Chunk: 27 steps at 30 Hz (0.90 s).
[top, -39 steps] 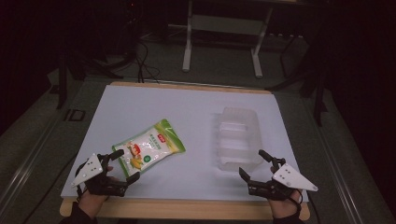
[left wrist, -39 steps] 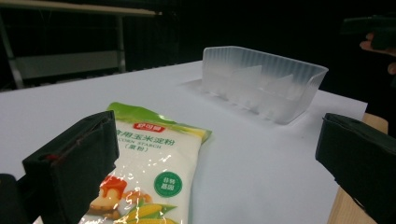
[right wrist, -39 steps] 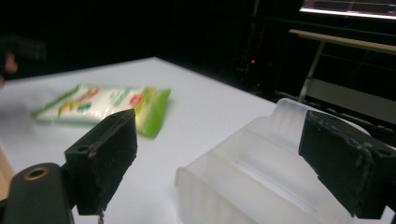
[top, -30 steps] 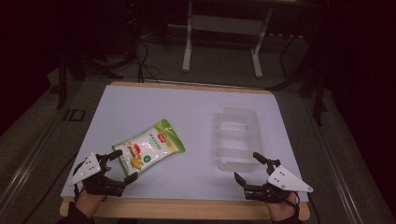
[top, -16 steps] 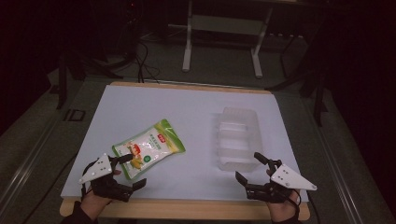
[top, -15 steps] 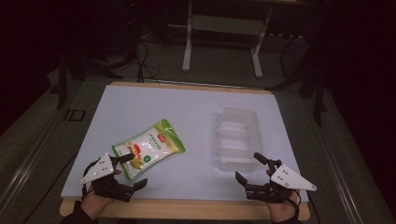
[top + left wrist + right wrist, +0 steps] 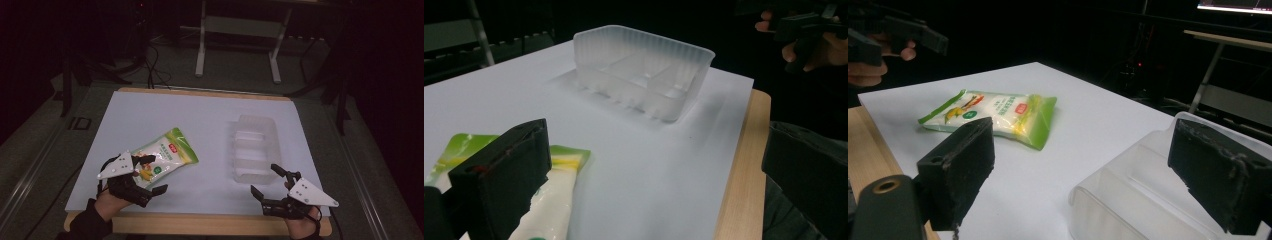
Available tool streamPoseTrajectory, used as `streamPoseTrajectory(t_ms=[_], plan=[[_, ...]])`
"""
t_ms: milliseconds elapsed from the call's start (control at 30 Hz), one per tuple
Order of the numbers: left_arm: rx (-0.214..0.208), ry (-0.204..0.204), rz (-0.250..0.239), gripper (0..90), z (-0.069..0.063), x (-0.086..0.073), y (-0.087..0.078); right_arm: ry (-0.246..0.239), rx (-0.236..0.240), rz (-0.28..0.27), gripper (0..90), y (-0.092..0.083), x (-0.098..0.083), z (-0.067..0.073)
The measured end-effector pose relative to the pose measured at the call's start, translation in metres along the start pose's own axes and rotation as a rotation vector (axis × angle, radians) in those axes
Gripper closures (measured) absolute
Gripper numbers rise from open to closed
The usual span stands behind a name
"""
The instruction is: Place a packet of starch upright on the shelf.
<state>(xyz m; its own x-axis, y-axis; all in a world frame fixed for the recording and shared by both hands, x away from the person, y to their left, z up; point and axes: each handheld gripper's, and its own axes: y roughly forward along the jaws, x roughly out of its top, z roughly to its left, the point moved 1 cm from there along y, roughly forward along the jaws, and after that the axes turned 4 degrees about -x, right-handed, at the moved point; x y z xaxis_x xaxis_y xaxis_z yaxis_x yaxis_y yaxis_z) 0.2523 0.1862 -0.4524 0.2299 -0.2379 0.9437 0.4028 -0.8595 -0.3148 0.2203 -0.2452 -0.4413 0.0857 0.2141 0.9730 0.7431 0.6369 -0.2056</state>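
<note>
Trouble, if it comes, will start at my left tongs (image 7: 150, 175), which stand wide open around the near corner of the snack bag (image 7: 165, 155), one jaw above that corner and the other out over the bare white table (image 7: 200, 120), gripping nothing yet. The bag lies flat on the table at about nine o'clock from the clear plastic tray (image 7: 252, 150), well apart from it, its green end pointing toward two o'clock. In my left gripper view one pad sits over the bag's pale edge (image 7: 554, 200), so I judge that a bite there would catch only the thin sealed rim; the slick film could slide out, or the bag could swing and droop from one corner as it lifts. If the lower jaw does not get under the film, it may just push the bag toward twelve o'clock instead of pinching it. My right tongs (image 7: 272, 185) are also wide open and empty, waiting at the tray's six o'clock edge, with one jaw looming over the tray's rim (image 7: 1128, 200) in my right gripper view. That tray looks light, so a careless nudge might skate it away, and a dangling bag might clip its wall and tip it.
</note>
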Motion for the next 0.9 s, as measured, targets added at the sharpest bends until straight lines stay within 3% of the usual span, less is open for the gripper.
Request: streamPoseTrajectory(t_ms=[367,700,900], plan=[[0.005,-0.018,0.013,0.0,0.016,0.018,0.005,-0.002,0.016,0.012,11.3,0.001,0.0,0.003],[0.037,0.016,0.057,0.0,0.03,0.035,0.02,-0.007,0.028,0.015,11.3,0.002,-0.001,0.004],[0.041,0.013,0.076,0.0,0.04,0.043,0.03,-0.007,0.032,0.018,11.3,0.003,-0.001,0.004]])
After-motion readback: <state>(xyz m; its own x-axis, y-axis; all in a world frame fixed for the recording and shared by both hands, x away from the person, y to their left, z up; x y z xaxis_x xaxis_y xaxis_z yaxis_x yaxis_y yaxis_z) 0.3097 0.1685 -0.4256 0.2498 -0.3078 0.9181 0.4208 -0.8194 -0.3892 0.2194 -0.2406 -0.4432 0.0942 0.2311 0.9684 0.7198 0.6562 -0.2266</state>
